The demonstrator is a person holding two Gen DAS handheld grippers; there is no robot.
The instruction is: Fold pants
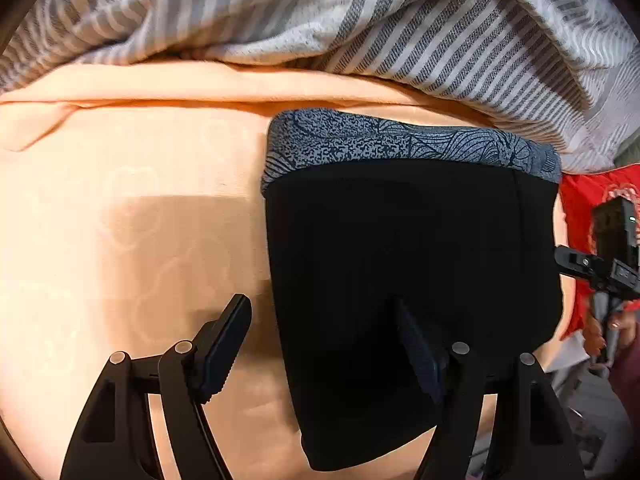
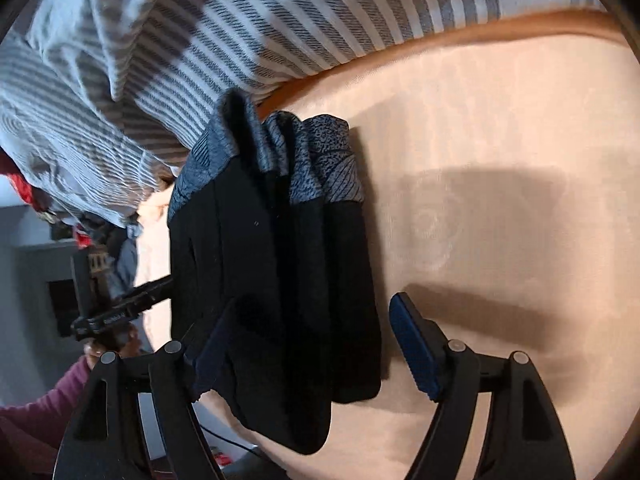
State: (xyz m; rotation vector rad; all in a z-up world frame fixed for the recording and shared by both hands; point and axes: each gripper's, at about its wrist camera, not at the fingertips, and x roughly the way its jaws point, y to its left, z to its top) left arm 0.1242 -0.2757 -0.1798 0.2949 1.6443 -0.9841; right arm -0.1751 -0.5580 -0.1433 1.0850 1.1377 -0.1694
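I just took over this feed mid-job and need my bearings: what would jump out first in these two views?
The black pants with a blue-grey patterned waistband lie folded into a compact block on the peach bed sheet. A rumpled grey-and-white striped blanket is heaped along the far side, just beyond the waistband. Both the left gripper and the right gripper hang over the pants with jaws open, gripping nothing.

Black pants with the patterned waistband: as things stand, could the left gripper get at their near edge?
Probably yes. The left gripper hangs open right over the black pants on the peach sheet, one finger over cloth, one over sheet, with nothing between. The striped blanket lies beyond the waistband.
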